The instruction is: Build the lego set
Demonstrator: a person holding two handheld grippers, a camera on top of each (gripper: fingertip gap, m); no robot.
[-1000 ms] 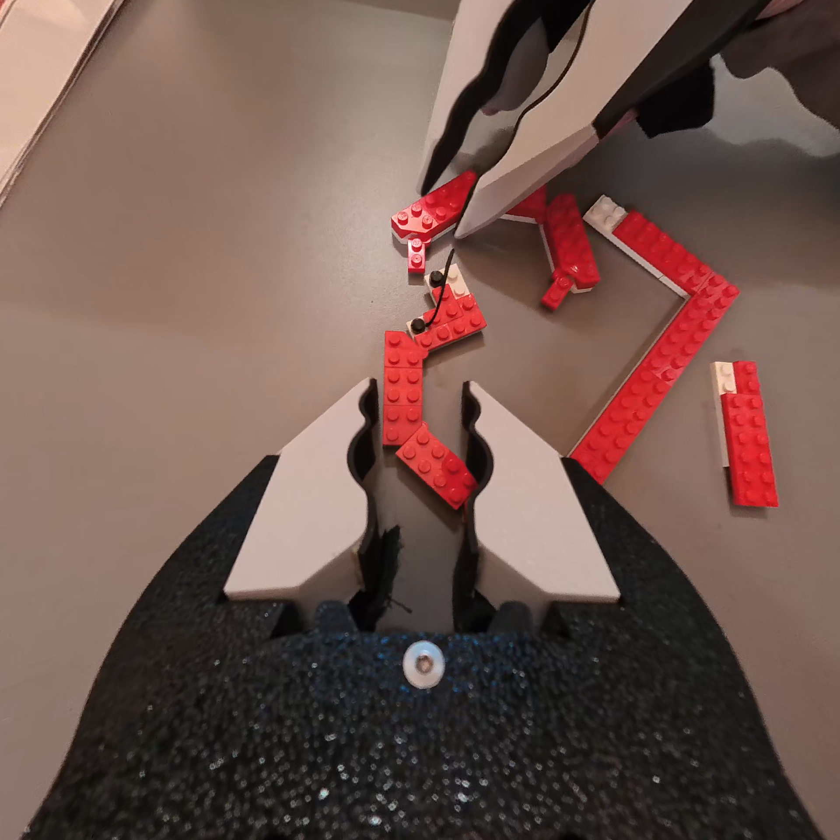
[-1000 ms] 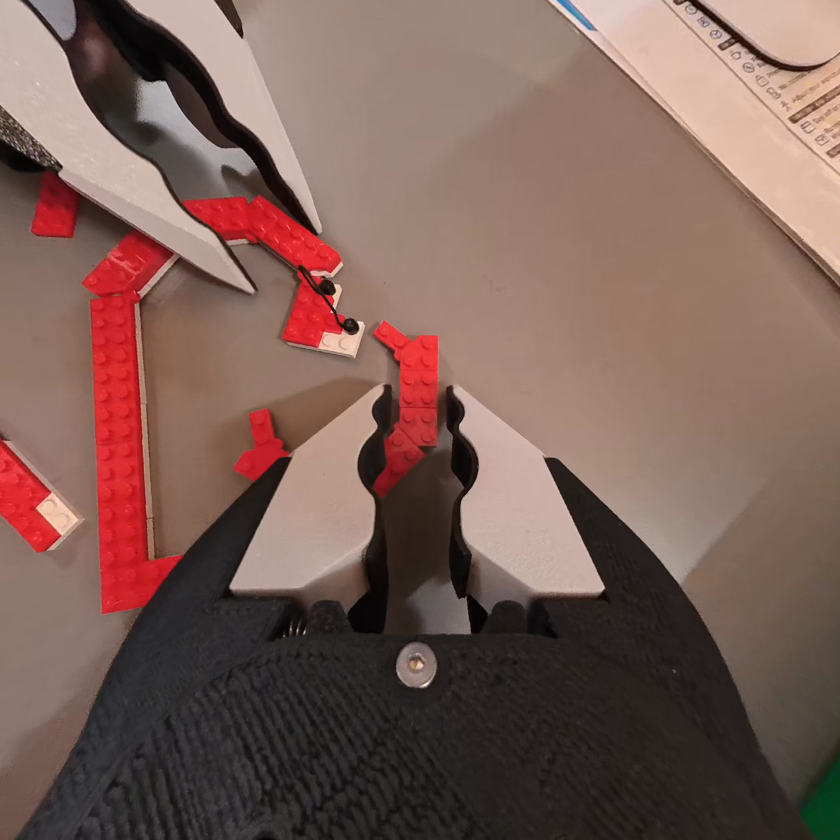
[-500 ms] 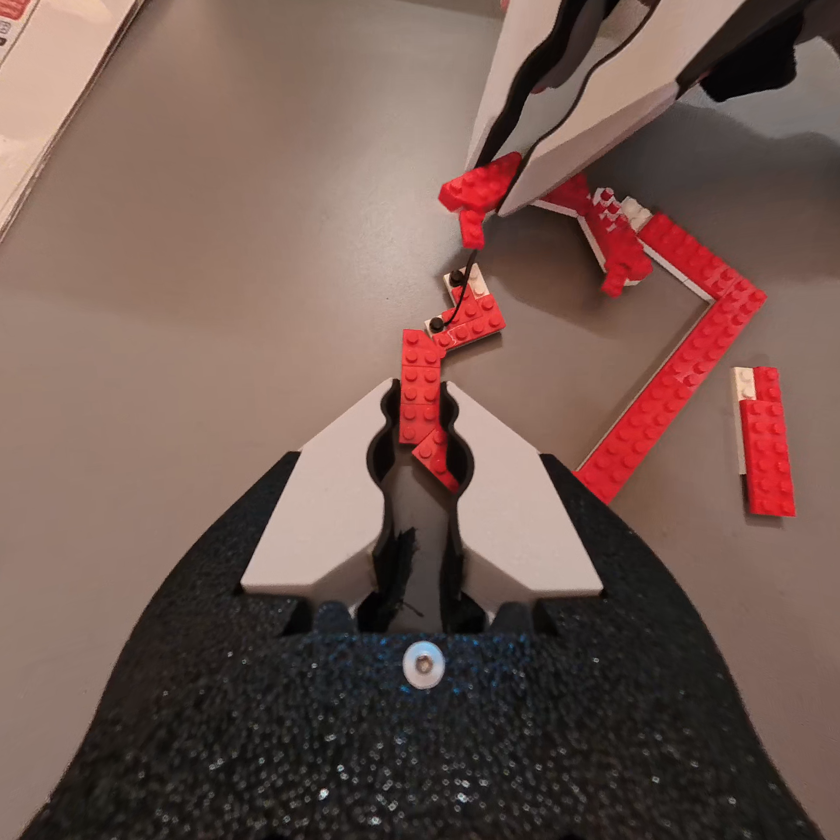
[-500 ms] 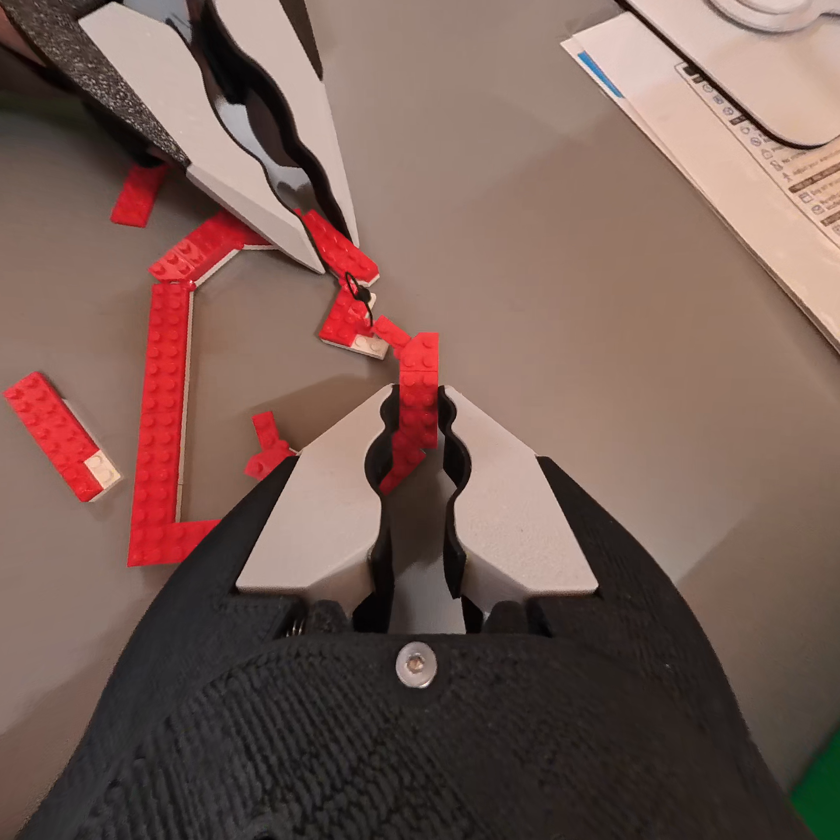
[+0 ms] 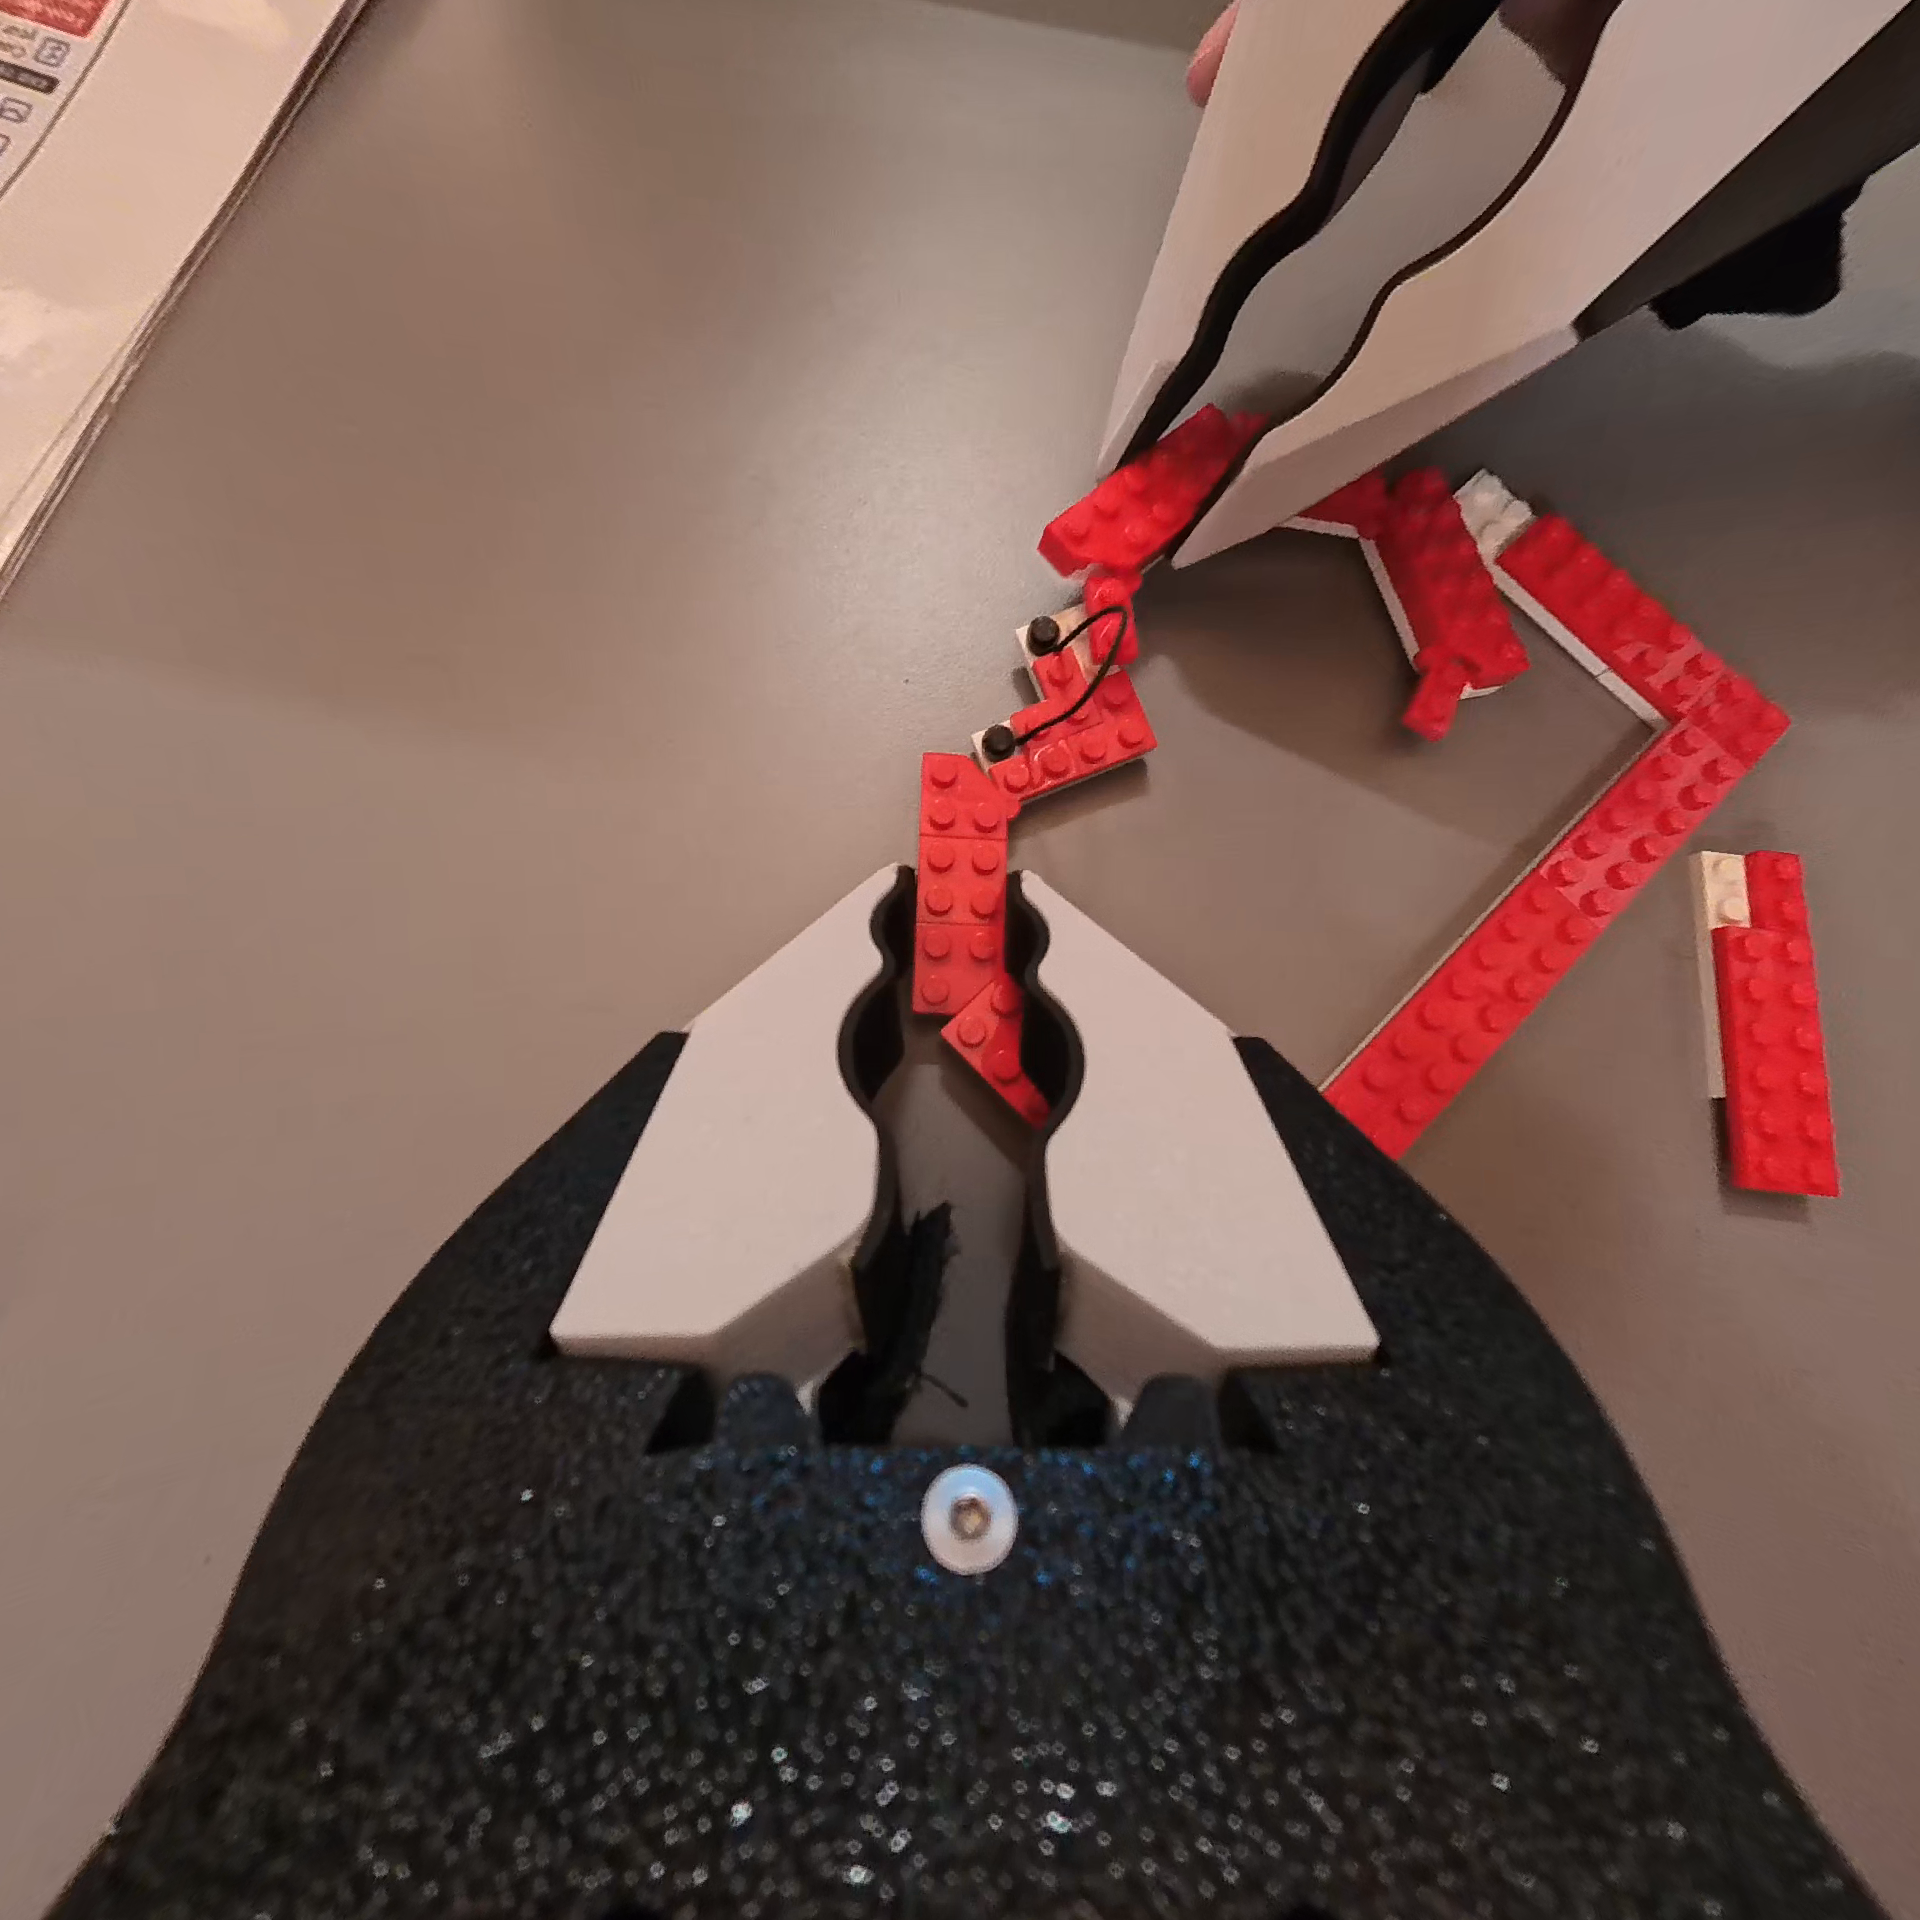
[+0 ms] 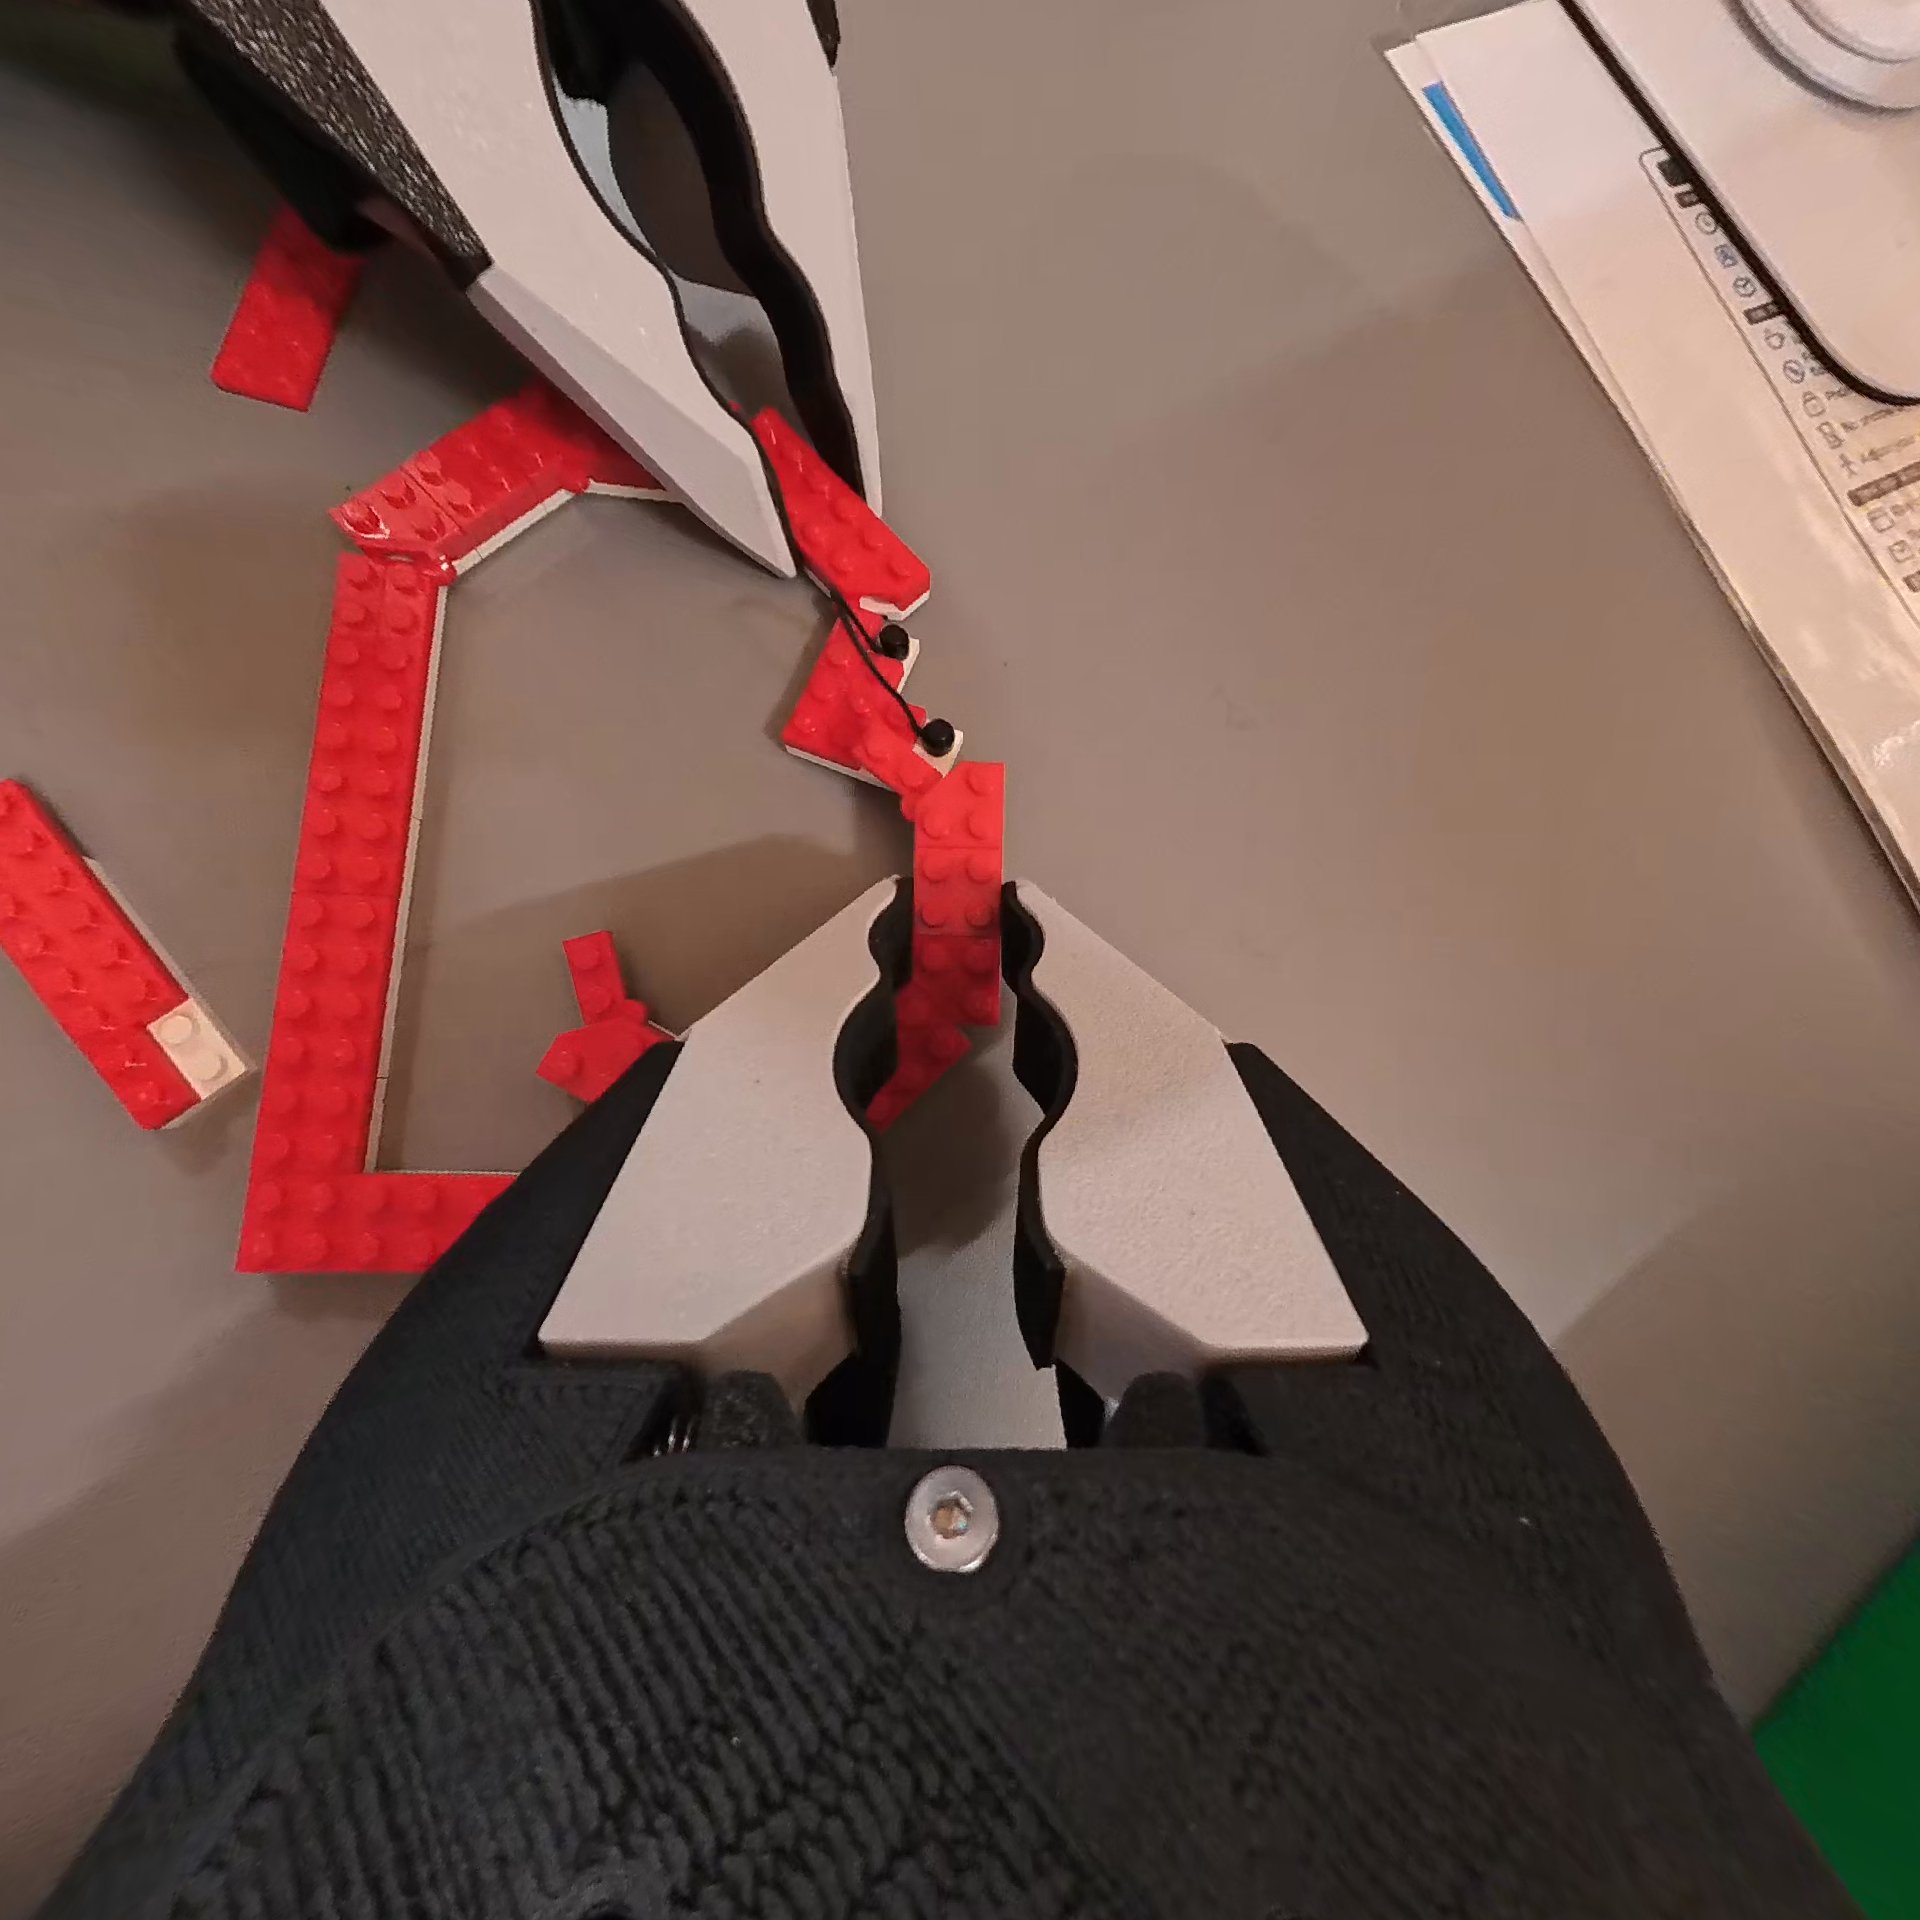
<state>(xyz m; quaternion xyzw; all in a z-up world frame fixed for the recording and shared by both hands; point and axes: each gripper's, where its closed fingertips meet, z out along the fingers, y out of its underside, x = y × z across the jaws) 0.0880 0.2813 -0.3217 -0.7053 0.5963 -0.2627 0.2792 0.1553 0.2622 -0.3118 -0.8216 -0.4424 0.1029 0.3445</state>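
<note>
My left gripper (image 5: 961, 878) is shut on a narrow red plate strip (image 5: 961, 831) lying on the grey table. Its far end touches a small red and white stepped piece (image 5: 1081, 727) that carries a black string with two black knobs. My right gripper (image 5: 1143, 514) comes in from the top right, shut on another red strip (image 5: 1138, 499) whose tip meets the stepped piece's far side. In the right wrist view my right gripper (image 6: 959, 883) is shut on its strip (image 6: 961, 831), the stepped piece (image 6: 847, 707) lies ahead, and the left gripper (image 6: 831, 535) holds its strip (image 6: 842, 514).
A long bent red strip (image 5: 1558, 925) (image 6: 343, 883) lies beside the work. A red and white plate (image 5: 1766, 1039) (image 6: 94, 956), a small red piece (image 5: 1455, 603) (image 6: 597, 1029) and a red plate (image 6: 286, 312) lie loose. Printed sheets (image 5: 125, 208) (image 6: 1714, 364) lie at the table's edges.
Both grippers have closed on their red strips. The right gripper has brought its strip up against the stepped piece, and all three pieces now lie in one chain.
</note>
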